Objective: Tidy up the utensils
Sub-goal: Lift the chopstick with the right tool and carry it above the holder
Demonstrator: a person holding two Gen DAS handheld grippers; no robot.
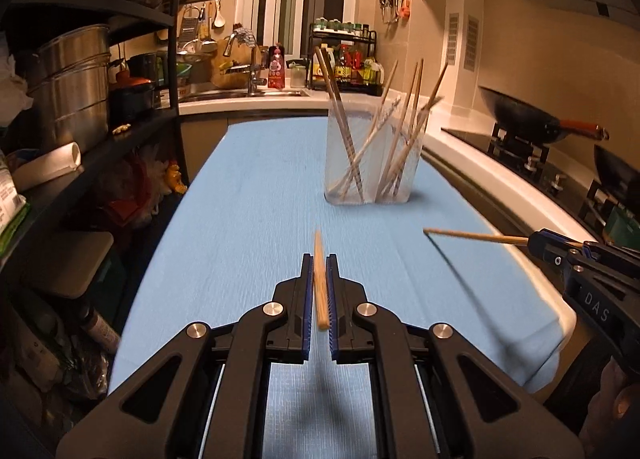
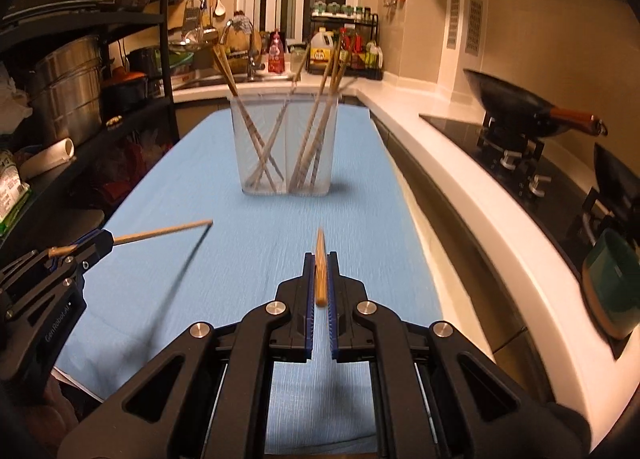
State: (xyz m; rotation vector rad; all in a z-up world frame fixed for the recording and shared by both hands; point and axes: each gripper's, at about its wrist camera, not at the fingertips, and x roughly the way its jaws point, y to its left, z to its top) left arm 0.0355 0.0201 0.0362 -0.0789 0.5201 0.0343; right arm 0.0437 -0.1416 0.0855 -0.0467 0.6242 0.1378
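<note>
Chopsticks, one clamped in each gripper: left gripper, right gripper. Both above blue cloth, clear holder far ahead. Carry high, tilt tips down over rim, release inside compartment, avoid sticks already leaning there.

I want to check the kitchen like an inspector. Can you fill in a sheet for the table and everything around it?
Surface: blue cloth covers the table.
Job's things: clear holder with two compartments, chopsticks standing in both.
Clutter: nothing seen on the cloth.
Grippers: left gripper shut on a chopstick; right gripper shut on another chopstick.
Cables: nothing seen.
Surroundings: shelf with pots, sink, wok on stove.
</note>
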